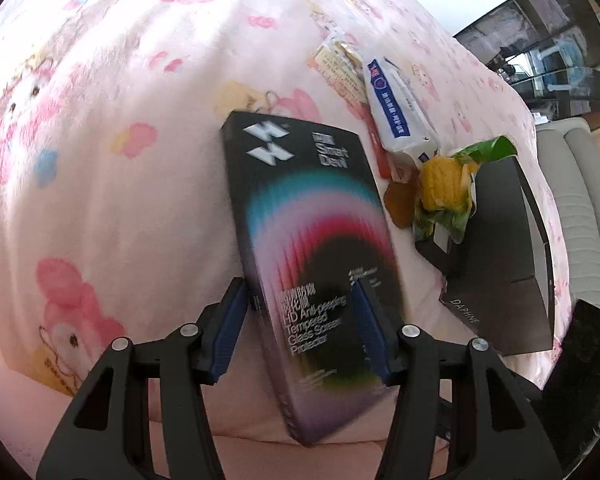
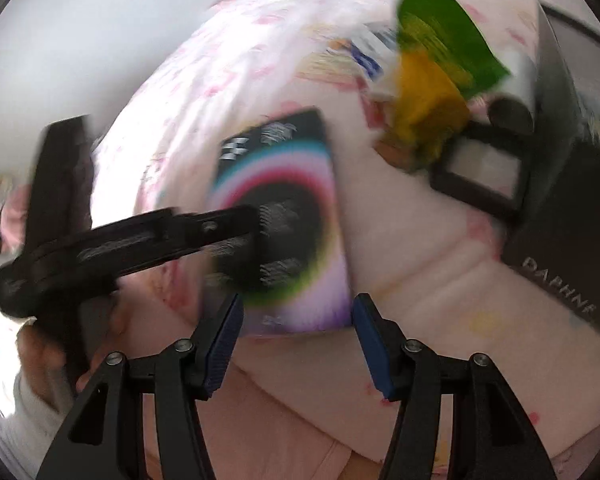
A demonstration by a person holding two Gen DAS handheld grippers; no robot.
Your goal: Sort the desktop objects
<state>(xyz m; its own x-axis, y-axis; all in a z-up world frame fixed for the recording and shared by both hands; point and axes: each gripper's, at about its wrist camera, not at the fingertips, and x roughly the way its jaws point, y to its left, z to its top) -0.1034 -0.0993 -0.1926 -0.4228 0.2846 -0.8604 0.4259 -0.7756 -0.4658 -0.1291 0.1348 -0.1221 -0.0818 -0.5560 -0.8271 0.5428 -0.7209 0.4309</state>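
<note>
A flat black screen-protector box (image 1: 312, 240) with a rainbow ring on its face lies tilted on the pink cartoon blanket (image 1: 100, 160). My left gripper (image 1: 300, 320) straddles its near end: the left pad (image 1: 230, 328) is by the box's side edge and the right pad (image 1: 370, 332) is over its face, with the jaws spread much wider than the box is thick. The right wrist view is blurred and shows that gripper (image 2: 256, 232) reaching in from the left onto the box (image 2: 300, 184). My right gripper (image 2: 298, 340) stands open just short of the box's near end, with nothing between its fingers.
To the right lie a yellow corn in green wrapping (image 1: 444, 184), a white packet with blue print (image 1: 396, 116), an orange-white packet (image 1: 336, 64) and a black DAPHNE box (image 1: 500, 272) with its lid up. A person's hand (image 2: 40, 360) holds the left gripper's handle.
</note>
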